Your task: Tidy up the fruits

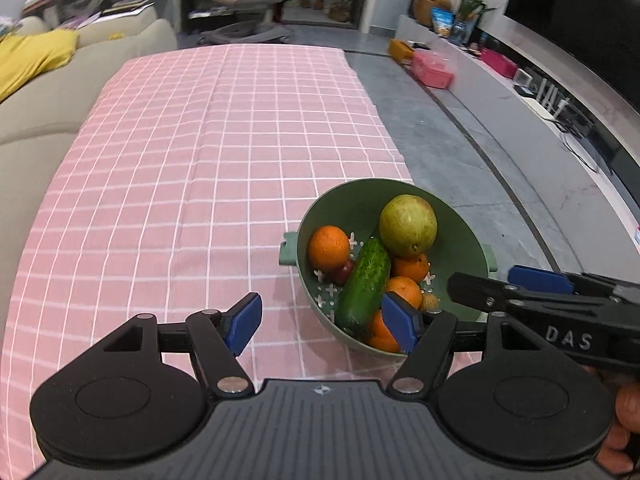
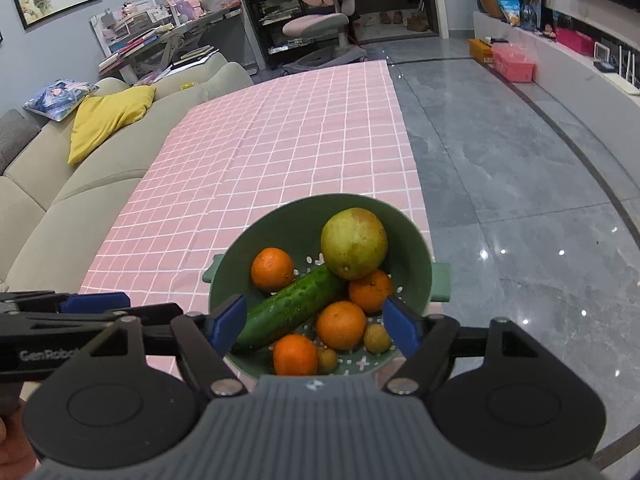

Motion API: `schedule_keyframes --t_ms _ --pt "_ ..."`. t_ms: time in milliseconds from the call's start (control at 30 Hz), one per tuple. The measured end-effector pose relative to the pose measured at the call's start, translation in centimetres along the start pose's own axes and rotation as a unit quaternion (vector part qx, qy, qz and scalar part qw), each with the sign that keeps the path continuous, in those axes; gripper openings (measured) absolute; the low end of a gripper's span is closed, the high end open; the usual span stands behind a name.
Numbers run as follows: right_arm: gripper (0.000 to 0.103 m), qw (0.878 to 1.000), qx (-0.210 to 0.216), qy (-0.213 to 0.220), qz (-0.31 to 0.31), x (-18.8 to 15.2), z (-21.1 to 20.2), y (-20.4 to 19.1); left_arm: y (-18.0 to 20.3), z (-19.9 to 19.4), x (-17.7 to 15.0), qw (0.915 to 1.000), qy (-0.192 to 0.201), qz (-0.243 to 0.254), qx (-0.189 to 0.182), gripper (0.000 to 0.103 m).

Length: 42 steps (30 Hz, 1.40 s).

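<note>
A green colander bowl sits near the right edge of the pink checked tablecloth. It holds a yellow-green pear, a cucumber lying slantwise, several oranges, small brown longans and a dark red fruit. My left gripper is open just left of the bowl, its right pad over the near rim, with nothing gripped. My right gripper hangs open above the bowl's near side; the fruit lies below its pads, untouched.
A beige sofa with a yellow cushion runs along the table's left side. Grey tiled floor drops away right of the bowl. A desk and pink chair stand beyond the far end.
</note>
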State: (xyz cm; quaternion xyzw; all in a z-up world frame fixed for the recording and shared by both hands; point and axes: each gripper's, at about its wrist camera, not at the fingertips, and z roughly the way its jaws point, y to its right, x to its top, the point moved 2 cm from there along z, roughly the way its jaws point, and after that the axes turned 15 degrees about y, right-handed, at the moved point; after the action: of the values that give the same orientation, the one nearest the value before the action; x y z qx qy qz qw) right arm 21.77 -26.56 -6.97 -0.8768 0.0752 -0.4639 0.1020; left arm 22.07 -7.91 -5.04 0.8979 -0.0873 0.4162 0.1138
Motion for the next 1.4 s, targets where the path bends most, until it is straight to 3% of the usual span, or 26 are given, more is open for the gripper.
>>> schedule_keyframes --t_ms 133,267,567,1400 --pt "0.079 1.0 -0.003 0.01 -0.006 0.1 -1.8 0.3 0.6 -0.7 0.1 0.9997 0.004 -0.013 0.022 0.088" --pt "0.086 1.0 -0.014 0.016 -0.014 -0.3 -3.3 0.7 1.9 -1.0 -0.2 0.999 0.007 0.007 0.043 0.09" --pt "0.089 0.999 -0.047 0.012 -0.016 -1.2 -4.2 2.0 3.1 -0.9 -2.0 0.9944 0.001 0.031 0.101 0.092" --pt "0.09 0.999 -0.045 0.007 -0.018 -1.2 -3.4 2.0 3.8 -1.0 -2.7 0.9954 -0.005 0.03 0.091 0.092"
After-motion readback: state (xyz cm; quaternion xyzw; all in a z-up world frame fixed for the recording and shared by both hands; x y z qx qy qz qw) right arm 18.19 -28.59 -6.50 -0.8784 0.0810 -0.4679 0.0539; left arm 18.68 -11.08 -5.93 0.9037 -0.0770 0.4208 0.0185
